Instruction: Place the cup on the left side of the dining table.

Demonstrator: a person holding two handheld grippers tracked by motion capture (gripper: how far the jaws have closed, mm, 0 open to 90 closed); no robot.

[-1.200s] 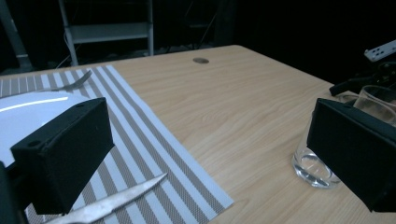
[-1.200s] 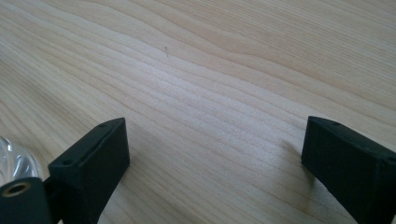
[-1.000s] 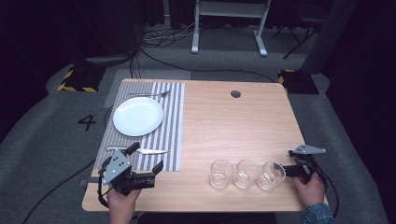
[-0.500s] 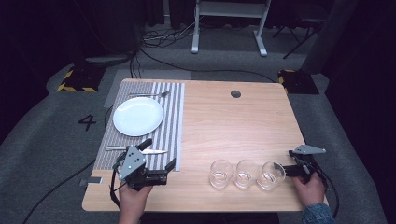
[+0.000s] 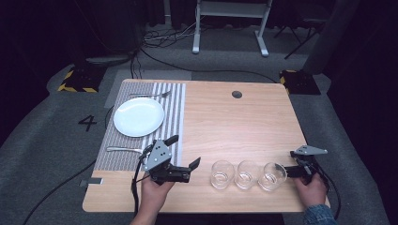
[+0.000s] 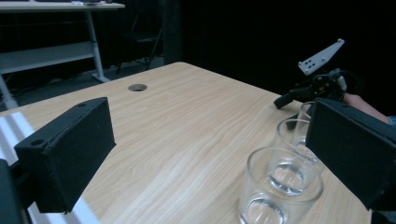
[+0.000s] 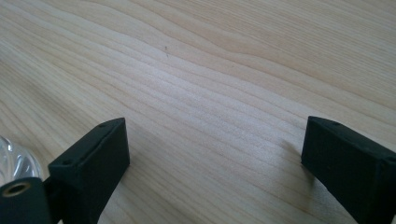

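Sliding right along surface (image 5: 244,126), left tool (image 5: 184,152) now near first glass (image 5: 222,174), jaws wide apart. Right tool (image 5: 285,169) waits beside last glass (image 5: 272,176), also gaping, empty.

The wooden table (image 5: 234,122) has a light top with a small round hole (image 5: 237,94) near its edge at 12 o'clock. A grey striped placemat (image 5: 174,112) covers the side at 9 o'clock. On the mat lie a white plate (image 5: 139,116), a fork (image 5: 149,95) at 12 o'clock from the plate, and a knife (image 5: 123,149) at 6 o'clock from it. Three clear glasses (image 5: 247,175) stand in a row, close together, at about 5 o'clock on the bare wood
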